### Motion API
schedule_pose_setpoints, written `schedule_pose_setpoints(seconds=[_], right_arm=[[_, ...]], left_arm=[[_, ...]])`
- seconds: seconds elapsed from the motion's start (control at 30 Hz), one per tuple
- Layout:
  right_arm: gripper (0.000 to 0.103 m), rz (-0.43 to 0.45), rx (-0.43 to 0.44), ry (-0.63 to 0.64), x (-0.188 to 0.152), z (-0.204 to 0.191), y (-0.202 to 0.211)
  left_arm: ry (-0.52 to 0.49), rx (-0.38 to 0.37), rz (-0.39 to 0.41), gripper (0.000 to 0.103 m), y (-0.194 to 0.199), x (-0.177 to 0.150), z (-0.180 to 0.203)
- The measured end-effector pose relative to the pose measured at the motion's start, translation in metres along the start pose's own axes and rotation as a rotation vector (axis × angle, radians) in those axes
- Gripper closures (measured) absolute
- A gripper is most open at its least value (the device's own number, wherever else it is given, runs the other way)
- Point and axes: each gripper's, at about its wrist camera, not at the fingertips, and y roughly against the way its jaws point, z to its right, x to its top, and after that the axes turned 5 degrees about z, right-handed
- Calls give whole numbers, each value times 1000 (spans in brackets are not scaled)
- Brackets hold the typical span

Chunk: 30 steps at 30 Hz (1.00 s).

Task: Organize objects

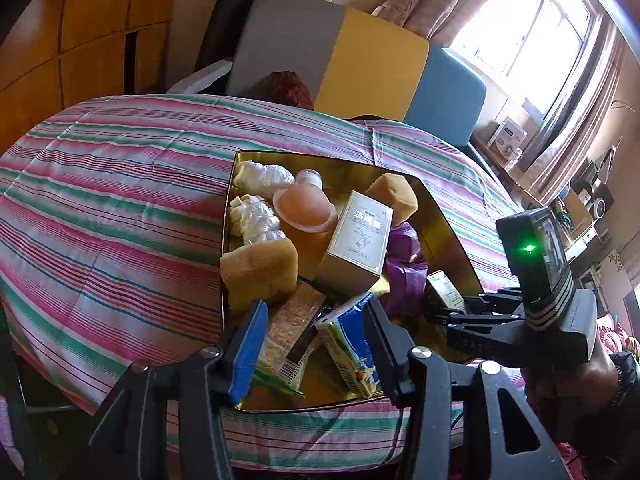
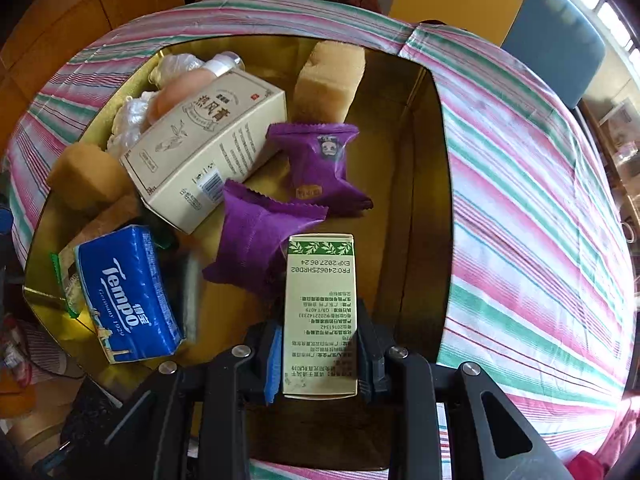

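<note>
slim carton, cream with a green leaf band at its far end, clamped in the right gripper low on its two long sides. it hangs over the empty right part of a gold tray that sits on a striped cloth; whether it touches the tray floor cannot be told. its long axis runs straight away from the gripper, leaf band pointing toward two purple snack packets, which lie just beside that end. judging by the thin card and small size, it is probably light and fairly stiff, but its walls could dent under a hard squeeze; the flat long sides near the middle look the safest hold.

left gripper hovers with its jaws apart and nothing pressed between them, above a blue tempo tissue pack at the tray's near edge. that pack looks soft and squashy.
</note>
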Motion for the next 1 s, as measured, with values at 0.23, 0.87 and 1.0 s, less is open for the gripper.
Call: schedule_pose_setpoints(seconds=[0.23,0.87,1.0], right_arm=[[67,25,19,0,-5,1,-3],[21,338,-35,-92,-34,18,62],[14,442,-74,-110,-34,12,76]], left_arm=[[-29,37,20,49,4,0,6],[-71,274,170,44,34,2,28],[-71,315,196,39,43,1,34]])
